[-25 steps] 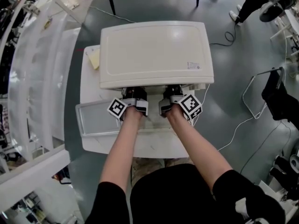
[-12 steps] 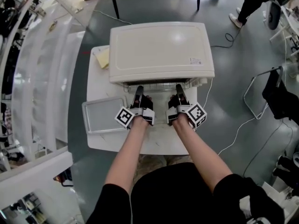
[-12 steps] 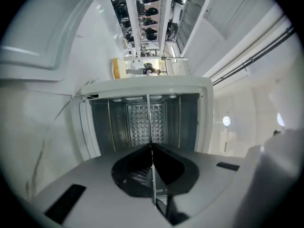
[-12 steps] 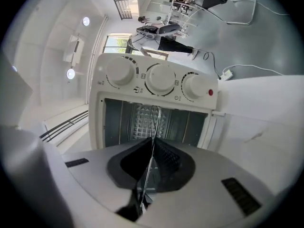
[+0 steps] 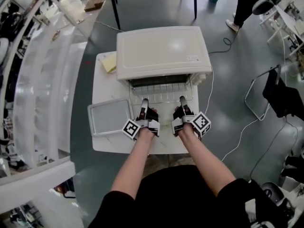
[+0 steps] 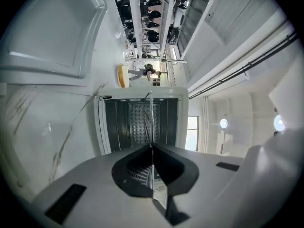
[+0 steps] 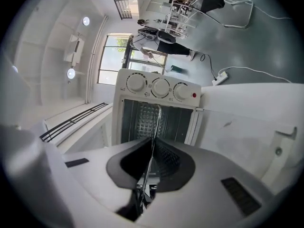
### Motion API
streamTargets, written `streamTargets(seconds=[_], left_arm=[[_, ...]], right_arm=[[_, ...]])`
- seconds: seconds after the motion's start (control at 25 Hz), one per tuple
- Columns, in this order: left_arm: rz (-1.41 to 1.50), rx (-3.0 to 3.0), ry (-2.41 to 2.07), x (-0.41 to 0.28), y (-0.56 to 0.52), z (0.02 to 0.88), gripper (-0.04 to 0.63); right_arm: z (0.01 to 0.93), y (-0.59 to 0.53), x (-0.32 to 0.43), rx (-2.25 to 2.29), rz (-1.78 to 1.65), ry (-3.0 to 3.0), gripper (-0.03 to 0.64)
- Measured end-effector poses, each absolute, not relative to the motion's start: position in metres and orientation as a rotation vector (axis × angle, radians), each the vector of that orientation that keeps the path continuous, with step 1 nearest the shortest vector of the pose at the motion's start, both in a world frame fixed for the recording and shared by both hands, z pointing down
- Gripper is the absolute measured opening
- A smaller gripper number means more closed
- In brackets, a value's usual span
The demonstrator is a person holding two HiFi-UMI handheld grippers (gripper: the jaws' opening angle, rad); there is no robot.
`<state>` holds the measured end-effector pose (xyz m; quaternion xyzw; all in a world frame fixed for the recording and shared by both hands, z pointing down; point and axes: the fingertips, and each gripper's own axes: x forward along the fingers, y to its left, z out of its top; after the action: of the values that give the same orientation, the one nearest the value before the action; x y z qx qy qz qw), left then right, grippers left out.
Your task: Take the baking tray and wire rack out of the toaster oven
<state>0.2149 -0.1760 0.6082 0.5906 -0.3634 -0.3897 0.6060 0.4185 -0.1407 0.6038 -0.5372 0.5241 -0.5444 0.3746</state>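
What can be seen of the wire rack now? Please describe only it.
The wire rack is a thin grid of shiny metal wires. It lies level, its back part inside the toaster oven, its front part sticking out of the open front. The left claw and the right claw, whose jaws have just been closing, each pinch its front edge.

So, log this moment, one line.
left gripper: shut on silver wire rack | right gripper: same | cream toaster oven: rack partly out | grey baking tray: on white table
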Motion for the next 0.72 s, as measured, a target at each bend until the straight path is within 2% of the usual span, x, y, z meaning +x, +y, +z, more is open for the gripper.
streamTargets(seconds=[0.72], left_arm=[[-0.842,1.474,-0.697,0.186,-0.067,0.566,0.017]], right_arm=[[0.579,-0.015,0.383,-1.438,-1.388,1.405,0.051]])
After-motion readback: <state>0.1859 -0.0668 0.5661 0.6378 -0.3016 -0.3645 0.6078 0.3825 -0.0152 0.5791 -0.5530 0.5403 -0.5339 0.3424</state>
